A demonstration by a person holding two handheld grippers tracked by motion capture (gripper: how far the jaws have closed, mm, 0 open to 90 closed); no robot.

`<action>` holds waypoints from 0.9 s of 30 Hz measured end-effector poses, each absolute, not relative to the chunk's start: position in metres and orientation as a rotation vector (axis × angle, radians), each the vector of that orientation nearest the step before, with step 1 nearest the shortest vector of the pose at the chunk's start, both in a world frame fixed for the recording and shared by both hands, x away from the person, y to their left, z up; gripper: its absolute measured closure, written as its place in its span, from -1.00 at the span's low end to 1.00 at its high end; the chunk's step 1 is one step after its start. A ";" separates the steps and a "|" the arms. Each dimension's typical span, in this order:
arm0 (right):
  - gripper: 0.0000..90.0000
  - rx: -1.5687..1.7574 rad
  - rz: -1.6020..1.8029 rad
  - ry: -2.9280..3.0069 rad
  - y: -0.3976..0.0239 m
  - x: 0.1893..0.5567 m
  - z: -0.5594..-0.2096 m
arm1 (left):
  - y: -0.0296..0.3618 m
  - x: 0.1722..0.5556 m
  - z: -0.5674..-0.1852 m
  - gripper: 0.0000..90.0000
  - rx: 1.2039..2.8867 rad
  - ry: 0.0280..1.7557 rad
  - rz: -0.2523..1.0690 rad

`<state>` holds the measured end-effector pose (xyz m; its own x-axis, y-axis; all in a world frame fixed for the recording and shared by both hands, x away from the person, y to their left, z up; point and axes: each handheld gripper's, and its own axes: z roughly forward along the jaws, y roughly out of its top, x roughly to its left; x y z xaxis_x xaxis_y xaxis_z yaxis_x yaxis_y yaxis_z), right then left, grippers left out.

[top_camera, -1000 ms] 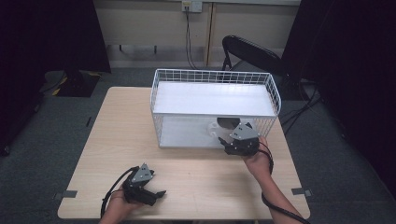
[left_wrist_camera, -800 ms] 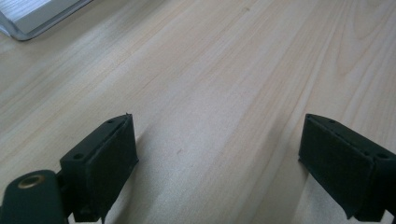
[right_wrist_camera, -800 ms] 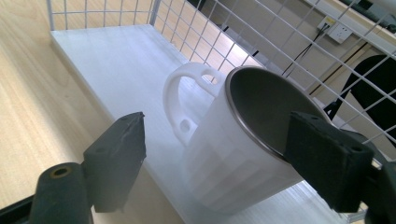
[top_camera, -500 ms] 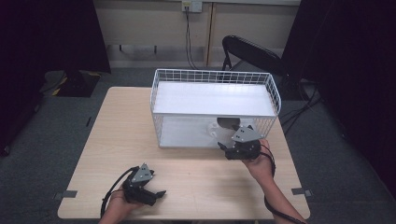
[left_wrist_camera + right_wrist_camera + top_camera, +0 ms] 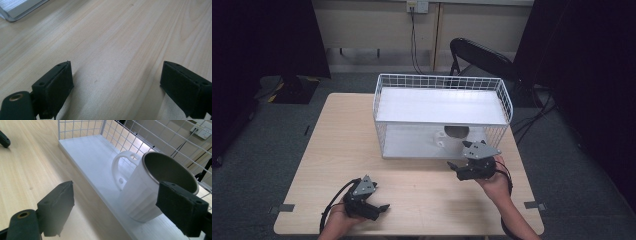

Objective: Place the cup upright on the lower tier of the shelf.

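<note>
Seen from above, a pale wooden tabletop (image 5: 412, 150) carries a white wire rack (image 5: 442, 116) with an upper shelf and a lower shelf, standing toward the far right of the tabletop. A white mug (image 5: 455, 136) with a dark metal interior stands upright on the lower shelf, near its right end, its handle pointing left in the high view. The right hand-held gripper (image 5: 458, 169) is held just in front of the rack's open front, apart from the mug; in the right gripper view its jaws are spread wide and grasp nothing, with the mug (image 5: 152, 187) between and beyond them and its handle turned toward the left jaw. The left hand-held gripper (image 5: 382, 209) rests low near the front left of the tabletop, well apart from the rack; in the left gripper view its jaws are likewise released, with bare tabletop (image 5: 112, 45) between them and a corner of the rack's base (image 5: 17, 8) at upper left. A black chair (image 5: 479, 55) stands on the floor behind the tabletop.
</note>
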<state>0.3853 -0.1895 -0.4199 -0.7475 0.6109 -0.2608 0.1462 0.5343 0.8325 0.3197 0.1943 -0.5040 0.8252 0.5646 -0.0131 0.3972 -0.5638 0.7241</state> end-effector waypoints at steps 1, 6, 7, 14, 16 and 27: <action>-0.70 0.616 1.151 2.237 -0.190 0.384 -0.420 | 0.194 0.320 -0.504 -0.77 2.242 0.701 0.283; -0.70 0.629 1.181 2.243 -0.197 0.375 -0.423 | 0.194 0.320 -0.504 -0.77 2.242 0.701 0.283; -0.70 0.632 1.185 2.243 -0.198 0.374 -0.424 | 0.194 0.320 -0.504 -0.77 2.242 0.700 0.283; -0.70 0.642 1.183 2.260 -0.207 0.366 -0.431 | 0.194 0.320 -0.504 -0.77 2.242 0.700 0.283; -0.70 0.647 1.186 2.265 -0.209 0.364 -0.434 | 0.194 0.320 -0.504 -0.77 2.242 0.701 0.283; -0.70 0.682 1.180 2.301 -0.221 0.356 -0.453 | 0.194 0.320 -0.504 -0.77 2.242 0.701 0.283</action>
